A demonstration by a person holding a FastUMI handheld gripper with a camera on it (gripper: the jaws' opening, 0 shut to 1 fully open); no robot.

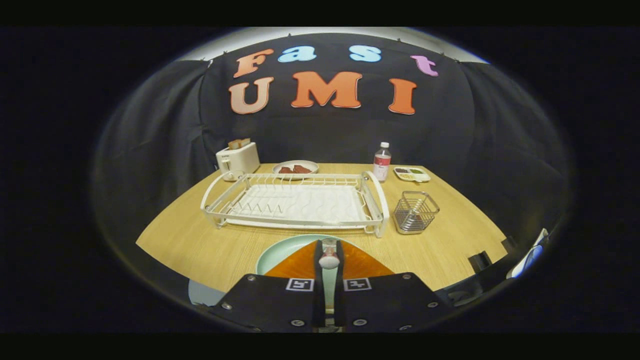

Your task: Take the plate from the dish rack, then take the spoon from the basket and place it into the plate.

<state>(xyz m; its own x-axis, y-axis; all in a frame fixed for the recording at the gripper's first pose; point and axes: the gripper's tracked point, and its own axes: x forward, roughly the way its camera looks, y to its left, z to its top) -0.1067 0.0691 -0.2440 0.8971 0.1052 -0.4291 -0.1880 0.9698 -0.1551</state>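
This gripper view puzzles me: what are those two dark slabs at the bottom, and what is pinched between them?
The camera rides on a hand-held two-finger gripper and looks forward along its fingers; the slabs are those fingers. Pressed between them is a small spoon, held over a pale green round plate lying on the light wooden table. Beyond stand an empty white wire dish rack, a small metal wire basket, a white toaster, a dish of food, a plastic bottle and a little divided tray.
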